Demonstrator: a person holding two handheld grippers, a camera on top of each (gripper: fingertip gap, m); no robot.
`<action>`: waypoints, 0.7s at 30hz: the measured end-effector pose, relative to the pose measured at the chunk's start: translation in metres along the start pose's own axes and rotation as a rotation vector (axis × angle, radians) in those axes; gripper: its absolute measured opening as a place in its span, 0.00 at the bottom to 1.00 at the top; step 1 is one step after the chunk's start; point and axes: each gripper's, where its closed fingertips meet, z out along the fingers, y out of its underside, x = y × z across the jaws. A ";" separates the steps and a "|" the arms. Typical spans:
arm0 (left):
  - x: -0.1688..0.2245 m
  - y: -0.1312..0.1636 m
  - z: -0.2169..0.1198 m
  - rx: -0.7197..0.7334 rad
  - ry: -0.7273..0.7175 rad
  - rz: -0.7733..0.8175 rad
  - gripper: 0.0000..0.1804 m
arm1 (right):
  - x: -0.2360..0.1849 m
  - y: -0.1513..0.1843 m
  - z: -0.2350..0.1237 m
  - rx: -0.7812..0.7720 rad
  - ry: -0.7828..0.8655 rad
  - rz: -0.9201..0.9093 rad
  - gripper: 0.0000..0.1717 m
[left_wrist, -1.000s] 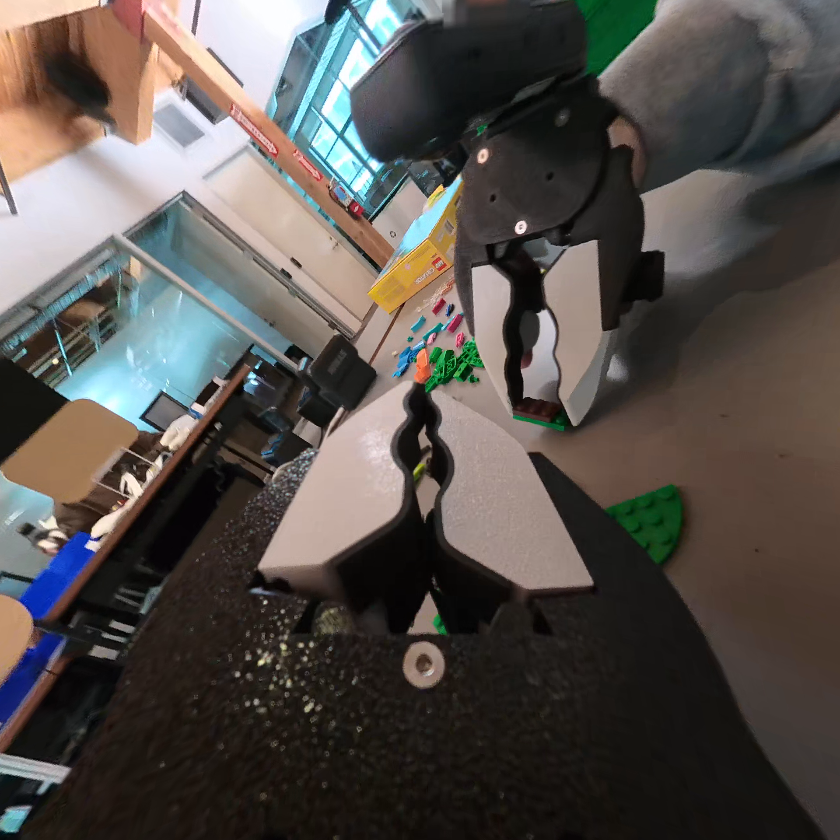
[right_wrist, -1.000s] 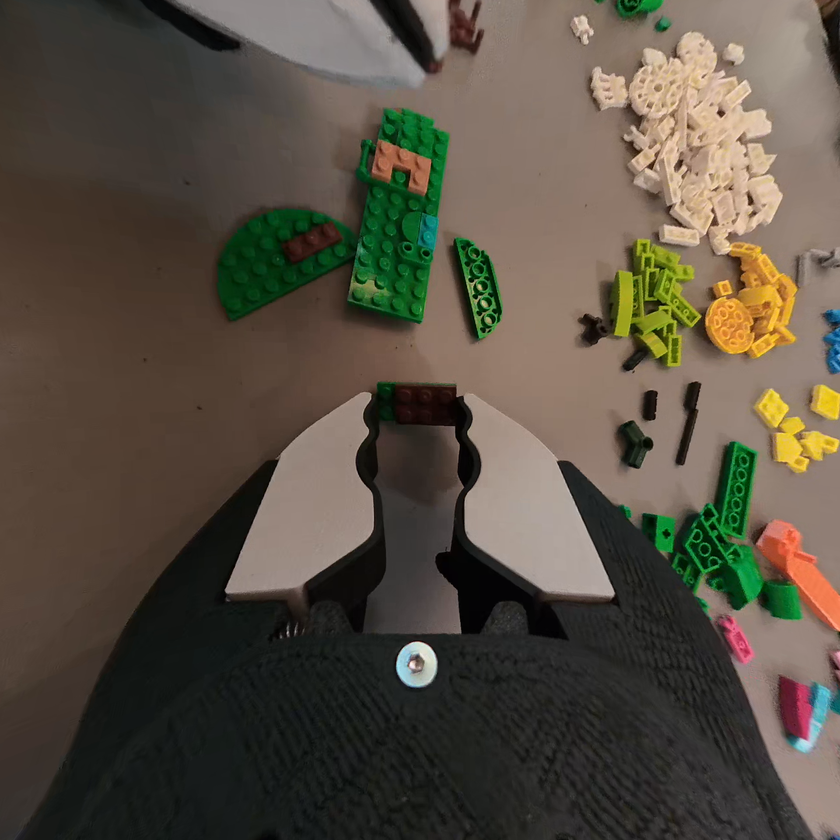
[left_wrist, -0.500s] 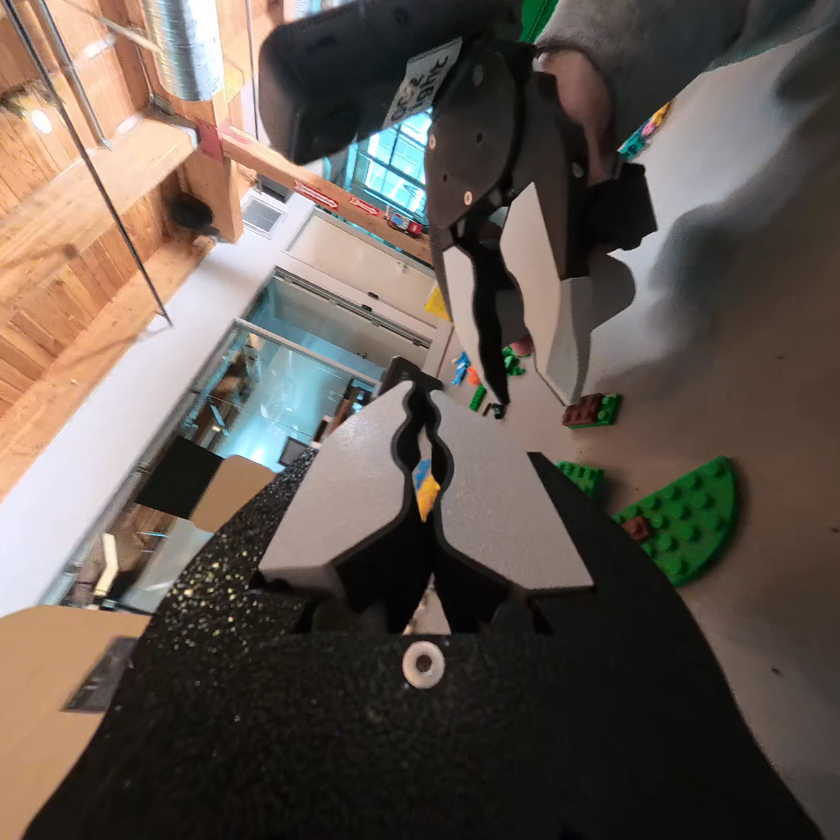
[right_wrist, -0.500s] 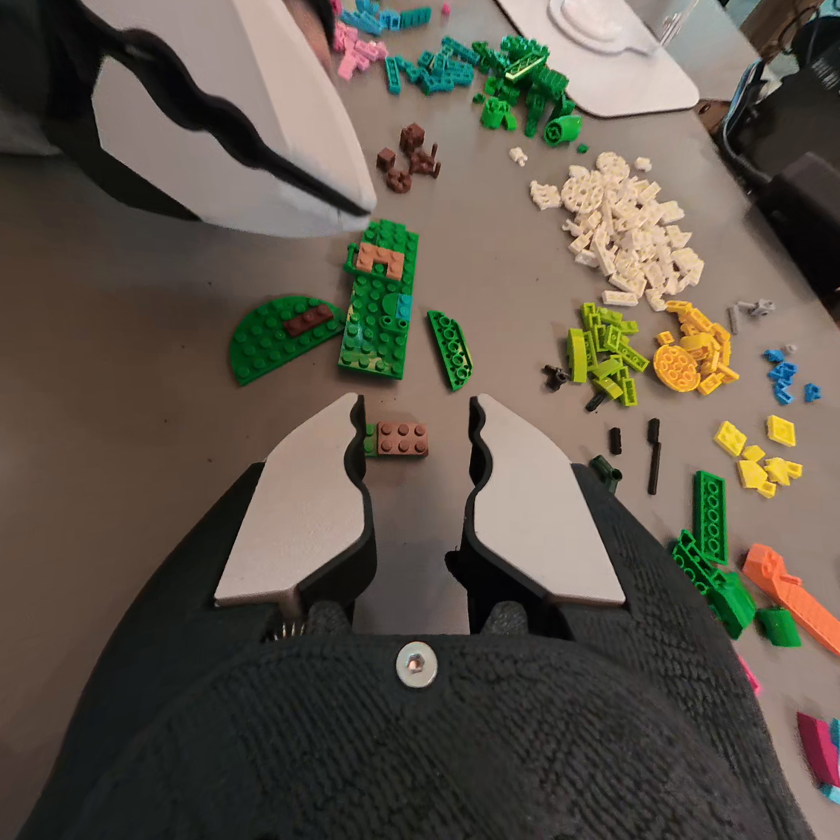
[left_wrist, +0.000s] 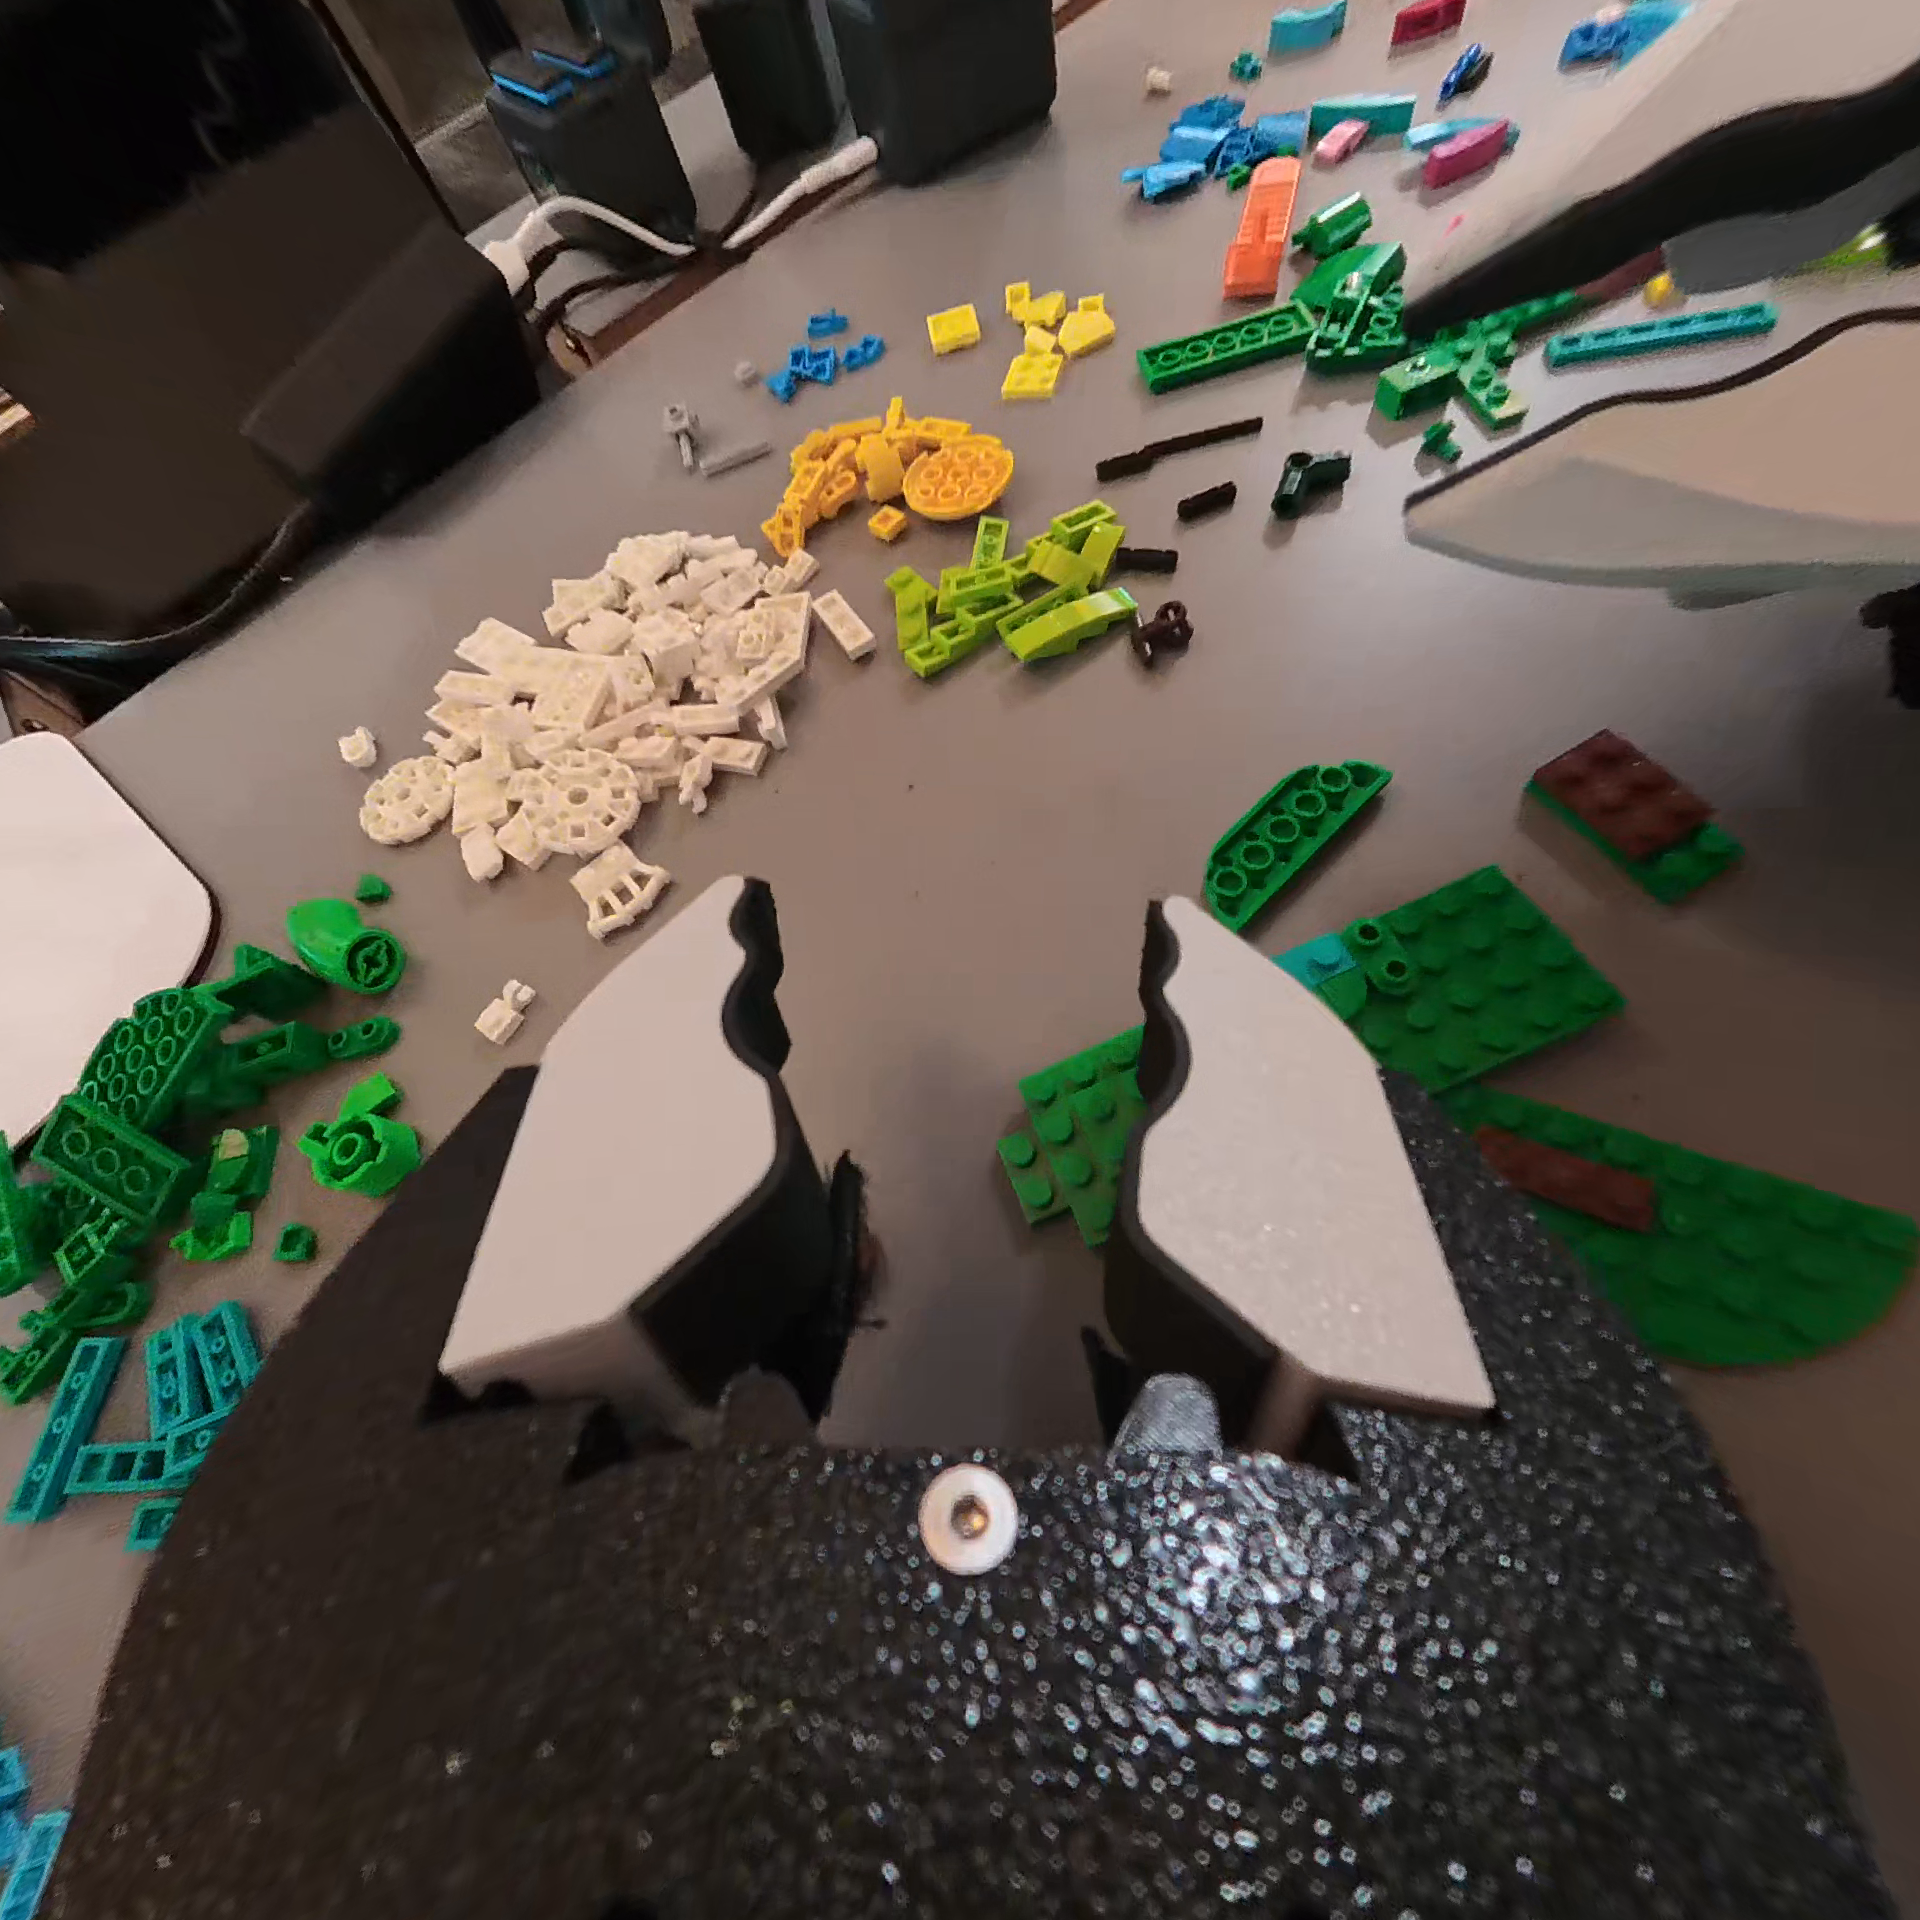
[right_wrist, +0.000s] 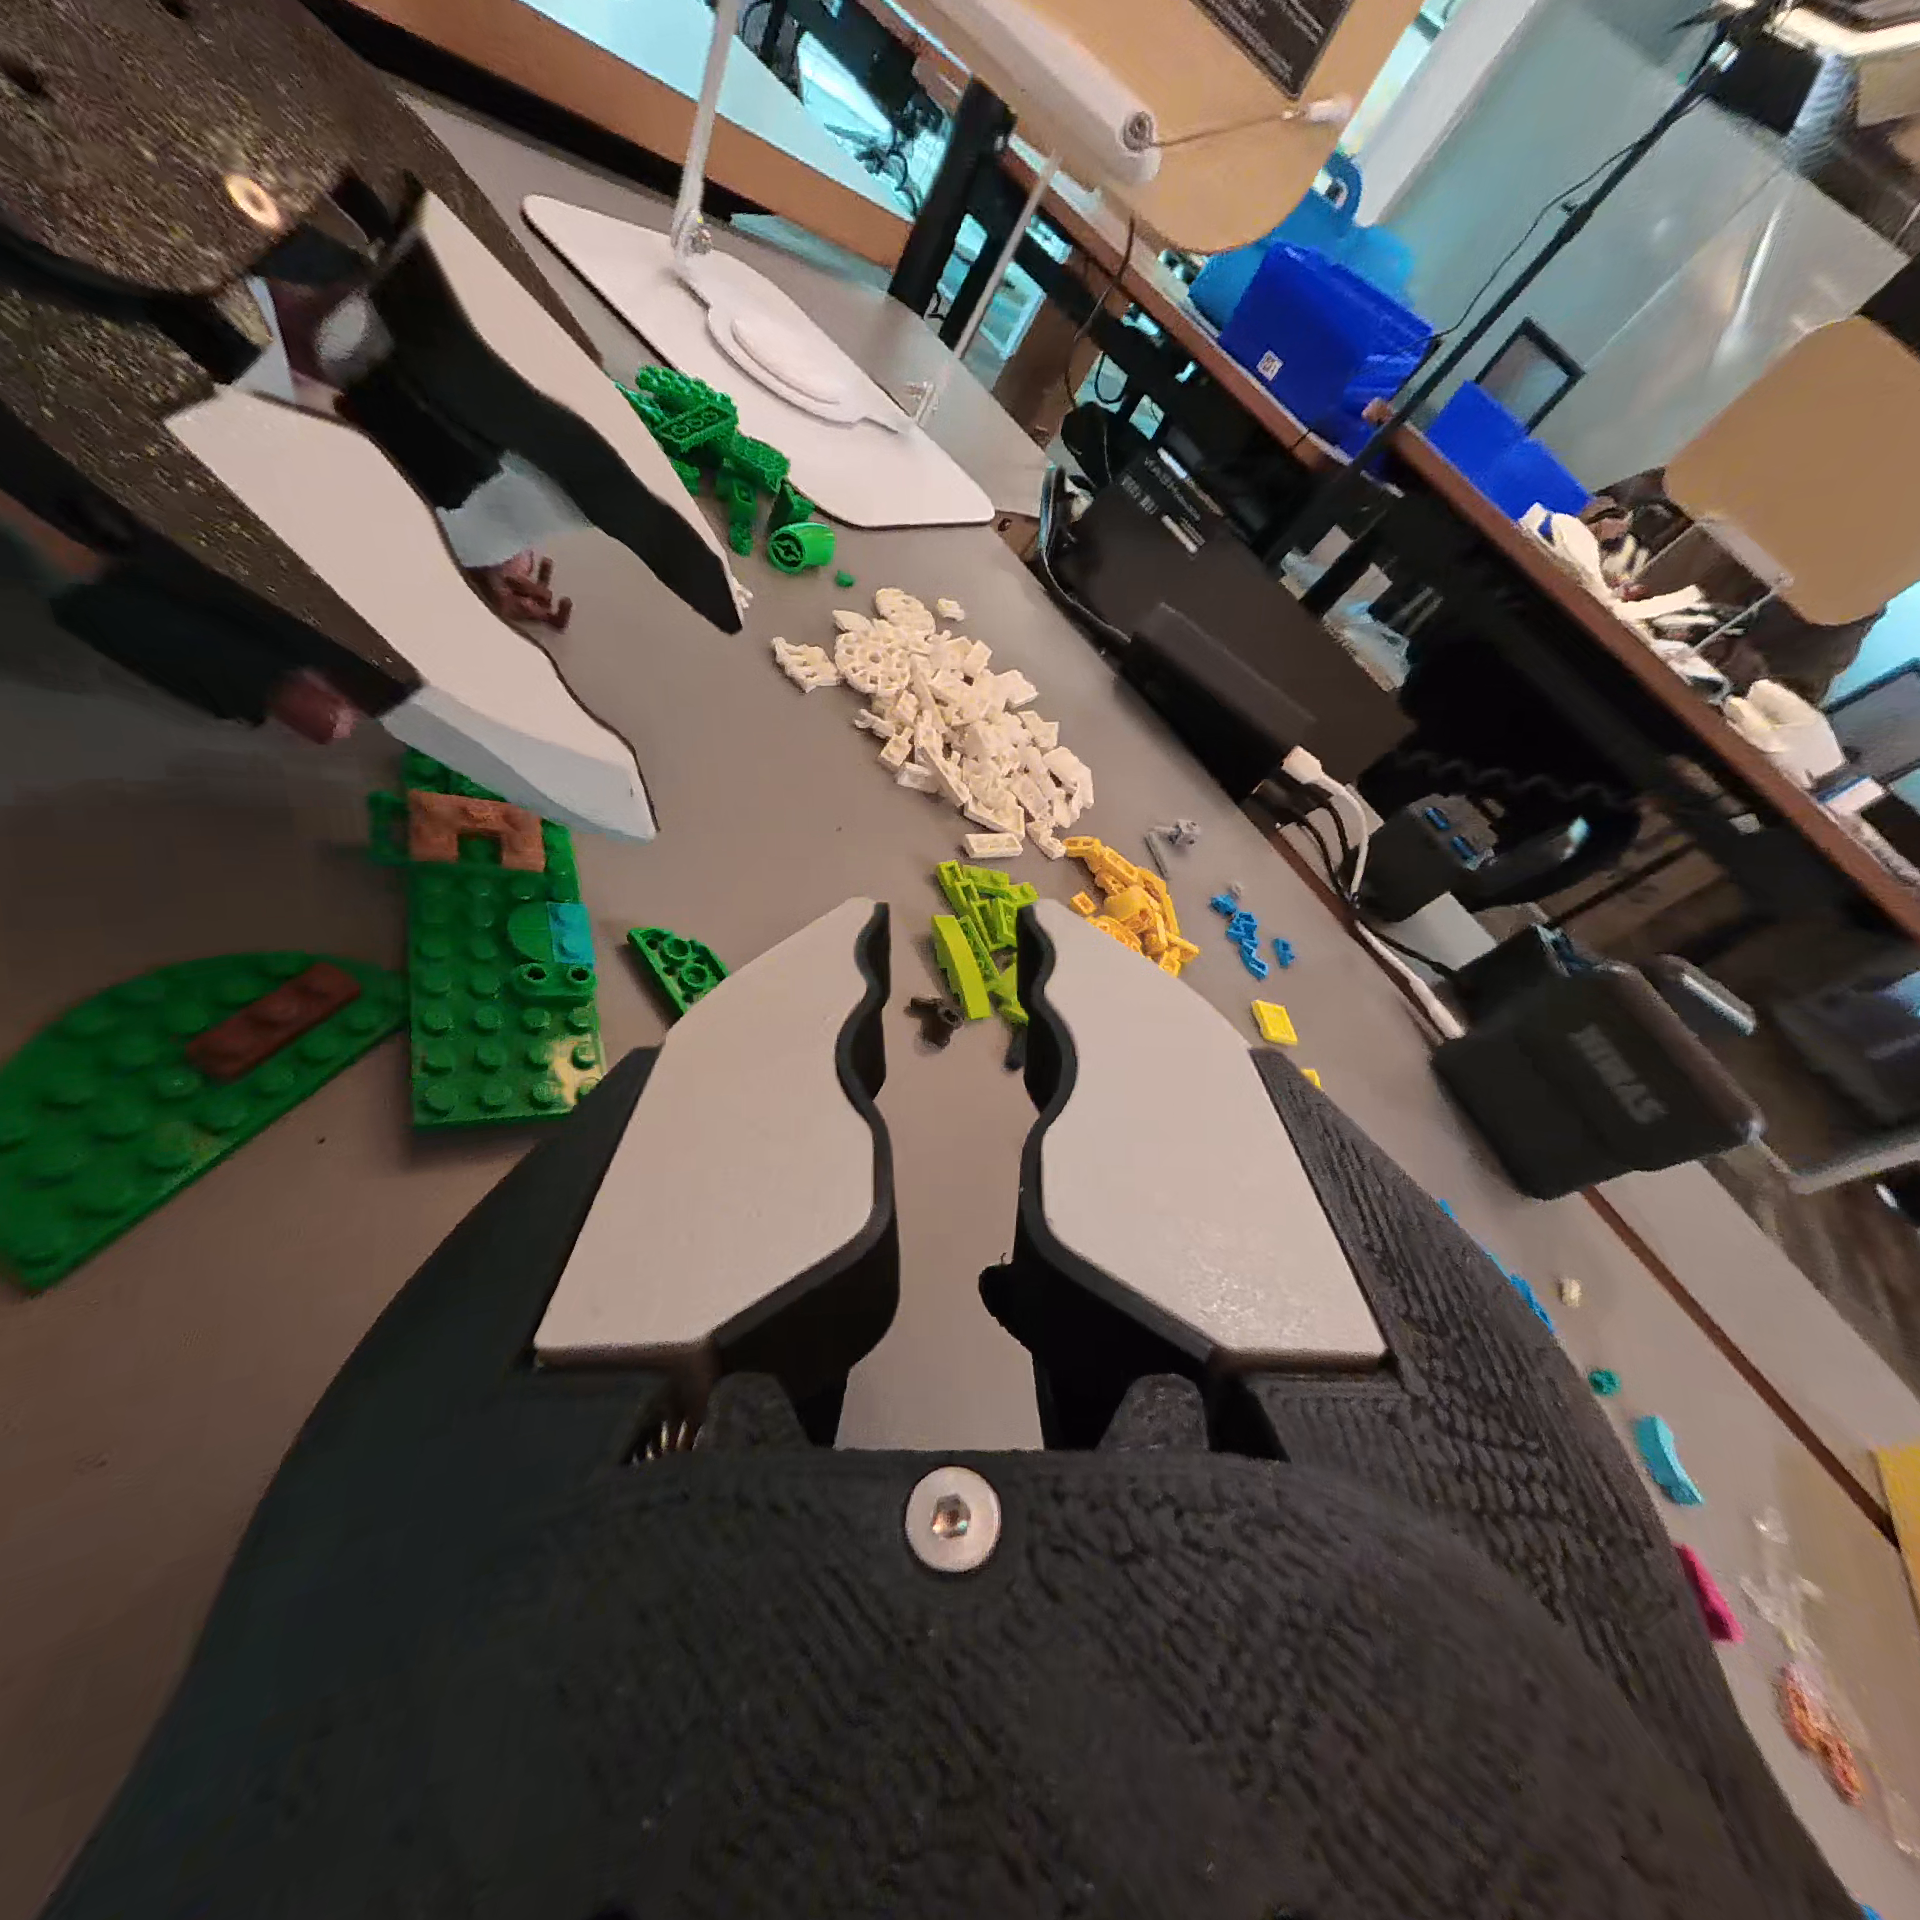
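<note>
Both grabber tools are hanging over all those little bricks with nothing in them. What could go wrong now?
The open left tool sits low, one finger over the green studded plate; dipping could nudge that build sideways.

The white brick pile lies just ahead of it, so a sweep might scatter pieces.

The right tool points at the lime green bricks and a small dark piece; it might catch several together.

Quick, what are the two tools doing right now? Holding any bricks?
Left tool: open wide, holding nothing, over bare grey table.
Right tool: open, holding nothing.
</note>
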 end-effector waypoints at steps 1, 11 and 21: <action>0.001 0.002 0.001 -0.010 -0.002 0.011 0.37 | -0.003 -0.001 0.000 0.006 -0.008 -0.006 0.12; -0.002 0.001 -0.001 -0.004 0.017 -0.042 0.37 | -0.014 -0.001 -0.004 0.033 -0.158 0.019 0.00; -0.008 -0.005 -0.004 0.036 0.004 -0.053 0.35 | -0.041 0.022 -0.007 -0.107 -0.559 0.040 0.15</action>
